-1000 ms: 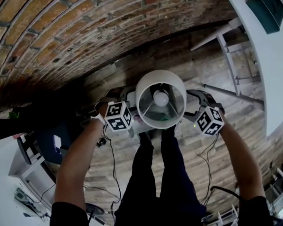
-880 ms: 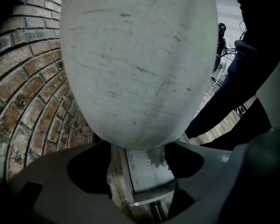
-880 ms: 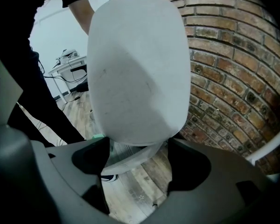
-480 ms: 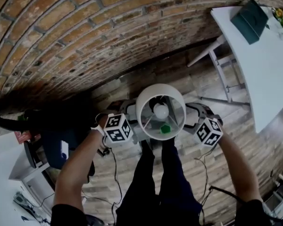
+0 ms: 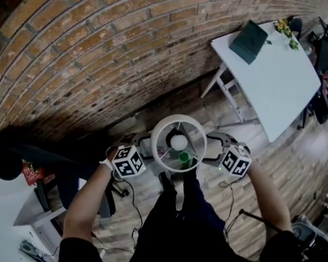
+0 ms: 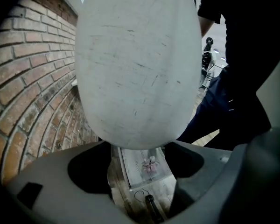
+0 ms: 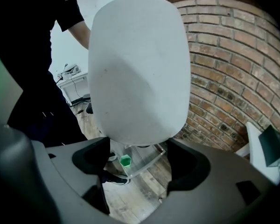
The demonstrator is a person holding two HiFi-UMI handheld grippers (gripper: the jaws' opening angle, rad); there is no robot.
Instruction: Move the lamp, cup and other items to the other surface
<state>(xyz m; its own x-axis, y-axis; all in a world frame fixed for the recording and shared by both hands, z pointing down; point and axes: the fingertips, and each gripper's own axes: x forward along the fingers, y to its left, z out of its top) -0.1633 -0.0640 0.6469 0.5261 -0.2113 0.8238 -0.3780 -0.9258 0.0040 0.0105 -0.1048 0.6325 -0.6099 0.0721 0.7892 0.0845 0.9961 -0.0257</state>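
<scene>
The lamp hangs above the wooden floor, squeezed between my two grippers. From above I look into its white shade [image 5: 163, 131] onto the bulb [image 5: 179, 142]. My left gripper [image 5: 145, 147] presses on the shade's left side, my right gripper [image 5: 212, 149] on its right side. In the left gripper view the shade [image 6: 137, 64] fills the frame above that gripper [image 6: 140, 158]; its jaws stand apart with only the floor showing between them. The right gripper [image 7: 137, 157] stands the same way against the shade [image 7: 137, 69]. The lamp's clear base [image 7: 144, 158] and a small green piece [image 7: 125, 161] show below.
A white table [image 5: 273, 86] stands at the upper right with a dark green book [image 5: 250, 41] and a small plant [image 5: 287, 27] on it. A brick wall [image 5: 98, 53] runs ahead. A white surface [image 5: 3, 212] and a dark chair [image 5: 27, 158] are at the left. Cables lie on the floor.
The lamp has stayed between both grippers while the view swung: the white table has come further into frame at the upper right, and the brick wall fills more of the top.
</scene>
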